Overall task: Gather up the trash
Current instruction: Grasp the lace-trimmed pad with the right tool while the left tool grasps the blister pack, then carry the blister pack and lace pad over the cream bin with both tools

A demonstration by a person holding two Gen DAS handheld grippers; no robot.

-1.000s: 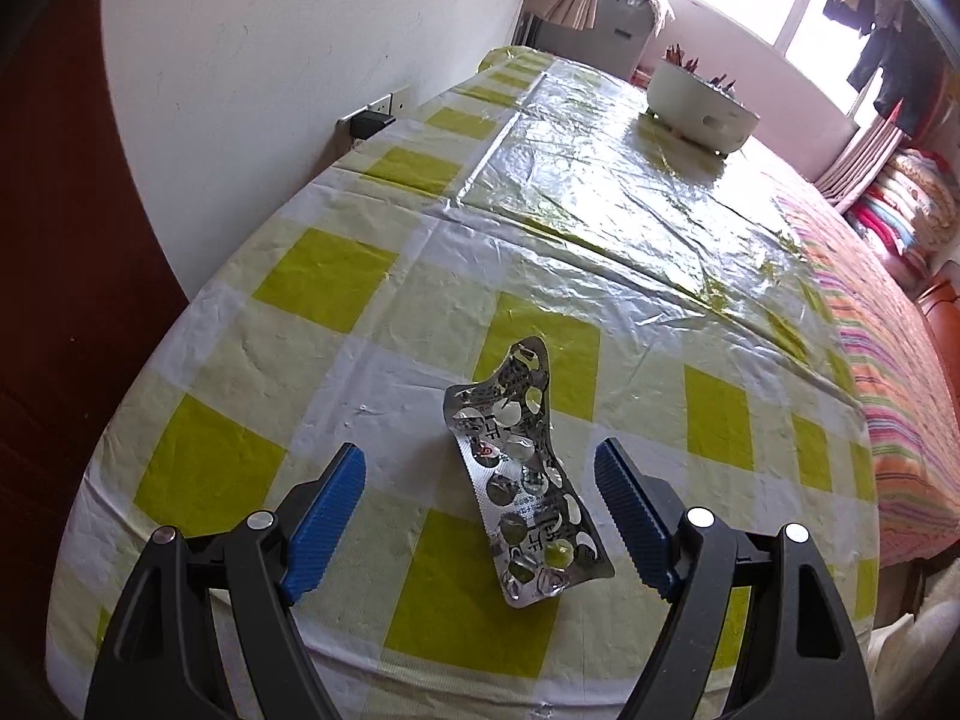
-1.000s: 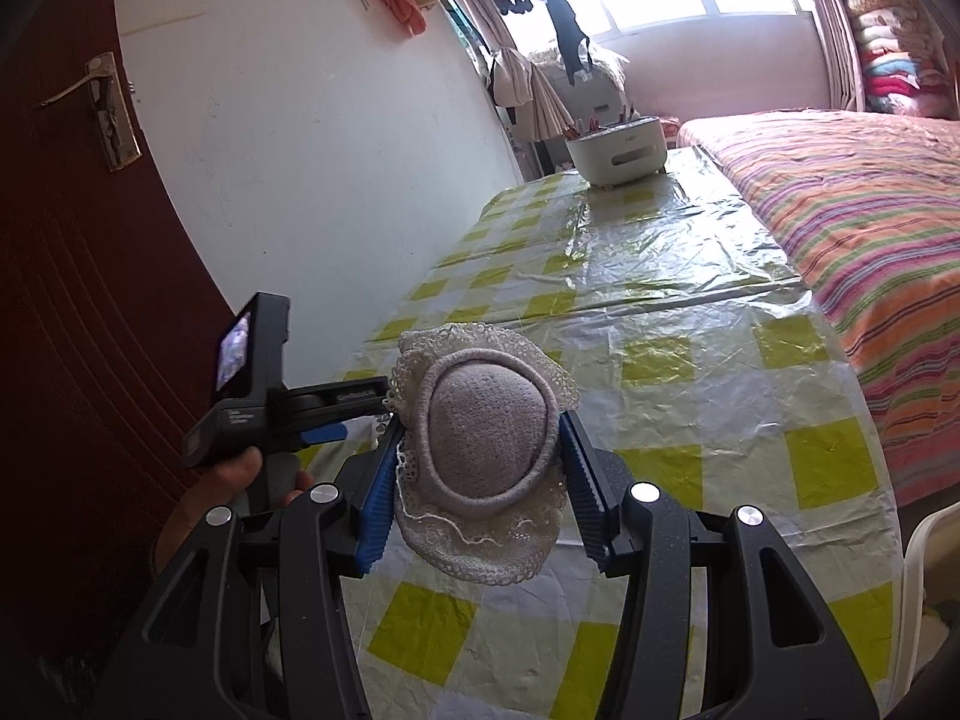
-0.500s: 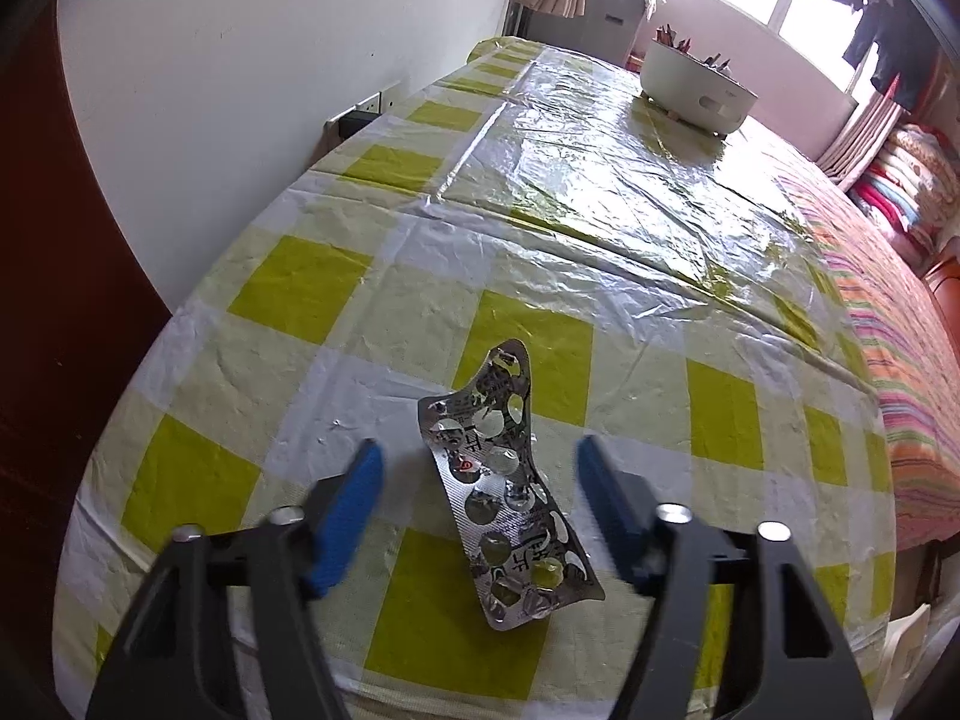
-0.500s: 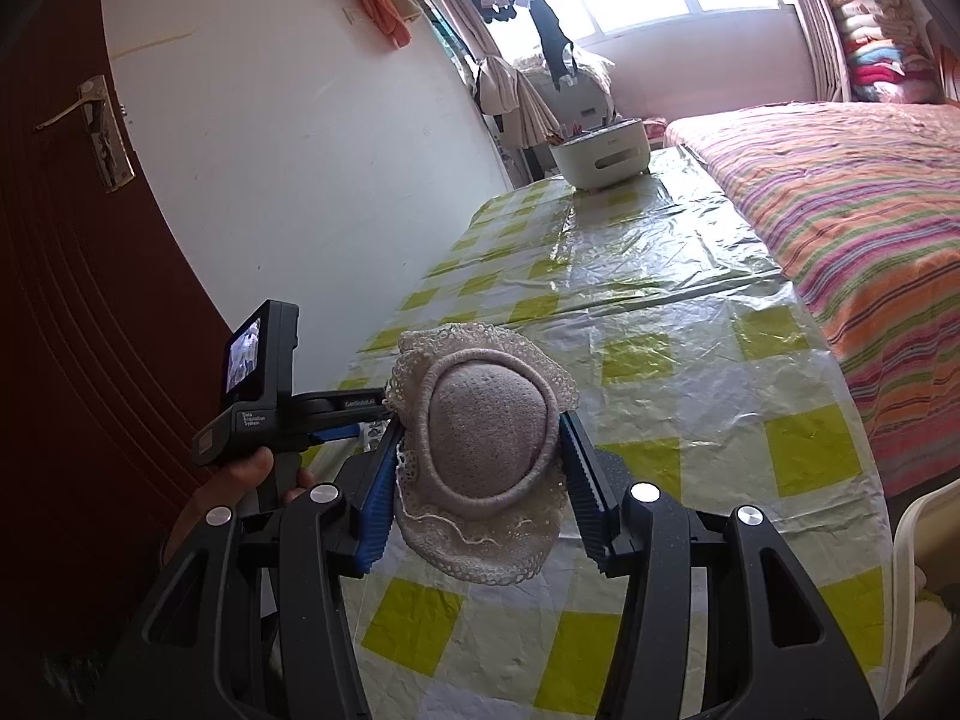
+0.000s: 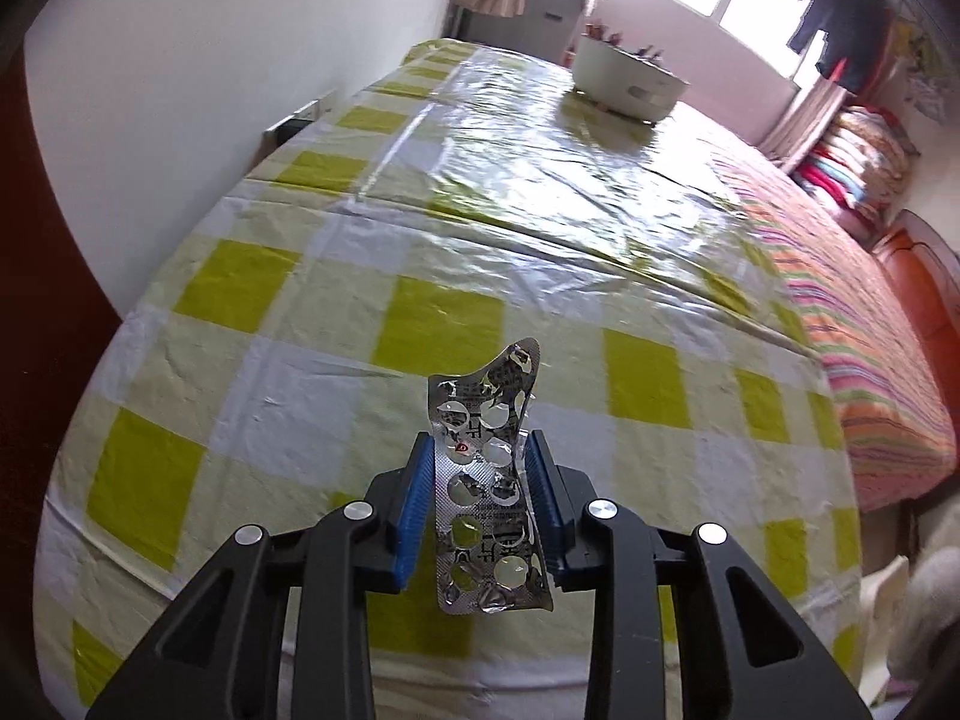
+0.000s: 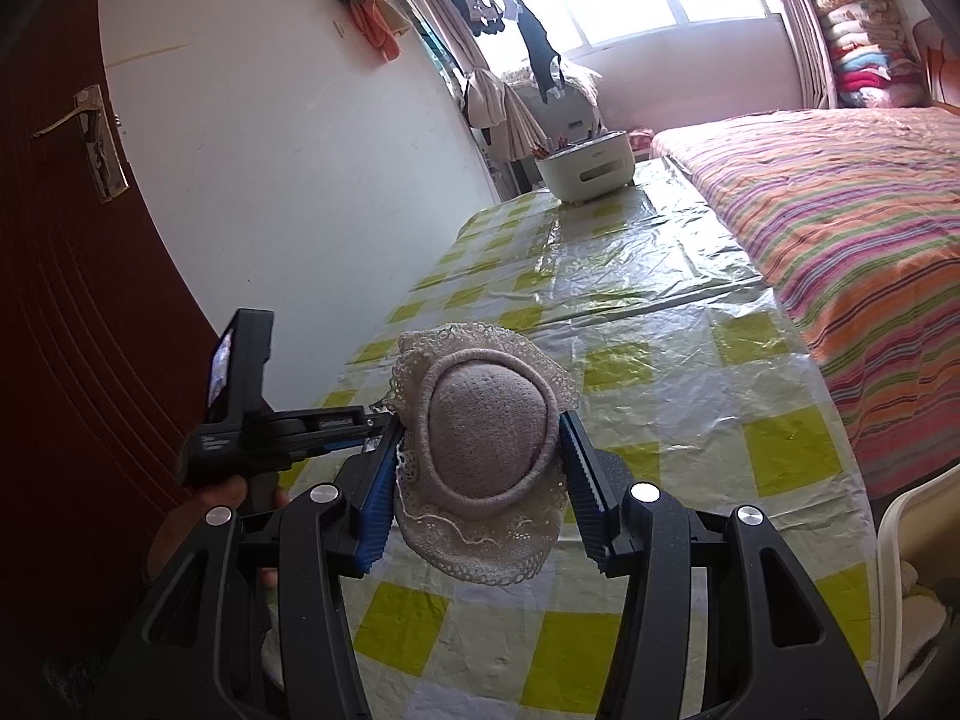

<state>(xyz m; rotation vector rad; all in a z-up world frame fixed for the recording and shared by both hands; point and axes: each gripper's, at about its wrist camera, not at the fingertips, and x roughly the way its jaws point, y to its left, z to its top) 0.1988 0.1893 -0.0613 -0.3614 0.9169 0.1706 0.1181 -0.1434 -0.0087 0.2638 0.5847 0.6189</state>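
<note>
- The left tool is clenched on a used silver pill sheet, its blue pads pressing both long edges.
- The pill sheet stands up between the pads, its torn top curling forward beyond the tips, above the checked surface.
- The right tool grips a grey lace-trimmed cloth ball between its pads, above the same surface.
- A white pot sits far ahead of the left tool.
- A striped bed lies to the right of the right tool.
</note>
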